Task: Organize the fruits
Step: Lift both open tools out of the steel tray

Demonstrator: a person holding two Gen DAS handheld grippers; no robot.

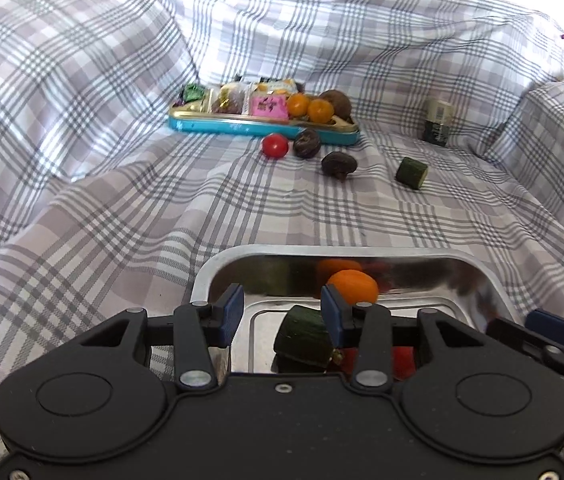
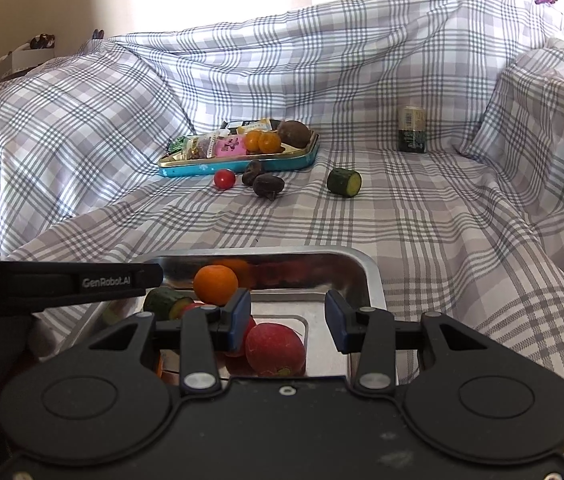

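A steel tray [image 1: 322, 250] [image 2: 374, 280] lies close in front on the checked cloth. It holds an orange [image 1: 352, 286] [image 2: 215, 284], a cucumber piece [image 1: 304, 336] [image 2: 165, 302] and a red fruit [image 2: 275, 348]. My left gripper [image 1: 282, 312] hangs open above the cucumber piece without pinching it. Over the red fruit, my right gripper [image 2: 288, 318] stands open with its pads clear of it. Farther back on the cloth lie a small tomato [image 1: 274, 146] [image 2: 224, 179], two dark brown fruits [image 1: 306, 143] [image 2: 267, 185] and another cucumber piece [image 1: 412, 172] [image 2: 344, 182].
A blue tray [image 1: 261, 128] [image 2: 241, 168] at the back holds wrapped snacks, two oranges and a brown fruit. A dark can [image 1: 438, 122] [image 2: 412, 130] stands at the right rear. The cloth rises in folds on the left, at the back and on the right.
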